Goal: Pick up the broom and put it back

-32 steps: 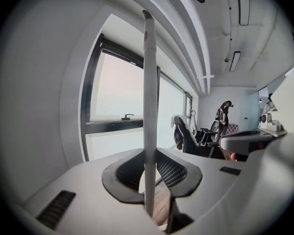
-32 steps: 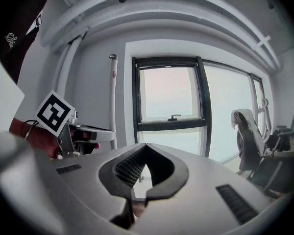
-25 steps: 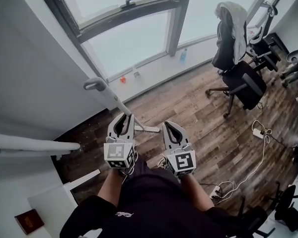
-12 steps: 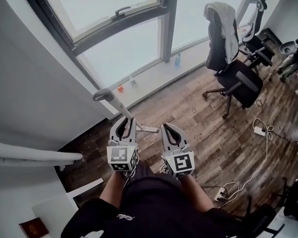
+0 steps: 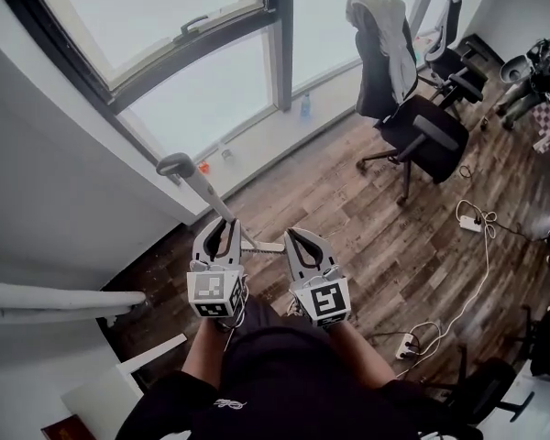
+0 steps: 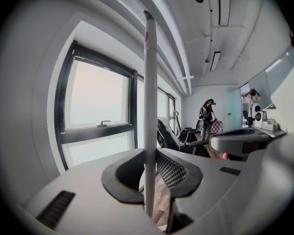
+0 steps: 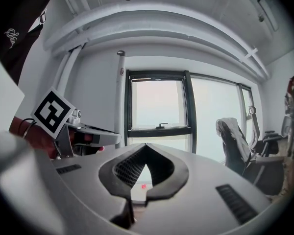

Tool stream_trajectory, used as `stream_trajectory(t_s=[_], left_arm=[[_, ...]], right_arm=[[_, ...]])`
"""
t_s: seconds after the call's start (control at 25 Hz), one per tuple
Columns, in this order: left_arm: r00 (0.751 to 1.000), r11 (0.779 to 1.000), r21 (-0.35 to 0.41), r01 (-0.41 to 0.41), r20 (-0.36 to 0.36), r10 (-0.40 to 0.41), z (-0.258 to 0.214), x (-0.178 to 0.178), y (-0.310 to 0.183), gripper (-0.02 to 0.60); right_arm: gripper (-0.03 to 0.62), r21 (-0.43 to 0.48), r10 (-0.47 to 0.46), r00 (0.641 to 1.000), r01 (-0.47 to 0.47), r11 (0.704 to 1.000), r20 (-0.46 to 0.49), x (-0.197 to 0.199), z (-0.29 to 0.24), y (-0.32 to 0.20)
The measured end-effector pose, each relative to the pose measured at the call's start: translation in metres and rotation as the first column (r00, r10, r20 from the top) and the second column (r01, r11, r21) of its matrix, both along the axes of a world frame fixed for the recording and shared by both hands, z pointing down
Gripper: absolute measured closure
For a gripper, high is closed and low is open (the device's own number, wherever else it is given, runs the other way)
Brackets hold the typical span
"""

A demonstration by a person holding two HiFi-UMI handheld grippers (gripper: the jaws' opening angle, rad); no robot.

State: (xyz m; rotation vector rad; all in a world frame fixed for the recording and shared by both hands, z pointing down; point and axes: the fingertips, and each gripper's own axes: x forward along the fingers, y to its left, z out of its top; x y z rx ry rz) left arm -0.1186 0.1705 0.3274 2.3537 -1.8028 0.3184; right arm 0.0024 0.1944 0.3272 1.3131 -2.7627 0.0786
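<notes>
Broom handle [image 6: 149,82] in hand by the window [image 5: 202,99].
Left gripper [image 6: 149,156] clamps the white handle; right gripper [image 7: 146,146] is closed and empty. The shirt's white script [image 5: 227,398] is too small to read.

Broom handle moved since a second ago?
Yes. The broom handle, held by the left gripper, has shifted right: its top sits closer to the orange thing on the sill.

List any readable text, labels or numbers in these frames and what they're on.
None readable.
White script on the black shirt: too small.
White script on the black sleeve: blurred.
Small red mark on the broom handle: too small.
Marker cubes: square patterns, no letters.
</notes>
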Motion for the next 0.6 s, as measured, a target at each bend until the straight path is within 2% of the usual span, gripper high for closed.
stream_trajectory(t_s=[0.32,0.48,0.6], left_arm=[[0.999,0.998,-0.062,-0.032,-0.011,0.032,0.03,0.036,0.006,0.505],[0.998,0.997,-0.062,-0.054,-0.016,0.053,0.042,0.046,-0.013,0.505],[0.997,0.993,-0.093,-0.071,-0.009,0.07,0.059,0.051,-0.036,0.505]], right_arm=[[0.572,-0.062,0.059,0.998,-0.059,0.996,-0.012,0.049,0.027,0.006],[0.572,-0.09,0.105,0.994,-0.106,0.99,-0.013,0.064,0.044,-0.015],[0.572,-0.13,0.135,0.991,-0.137,0.982,-0.019,0.07,0.06,-0.04]])
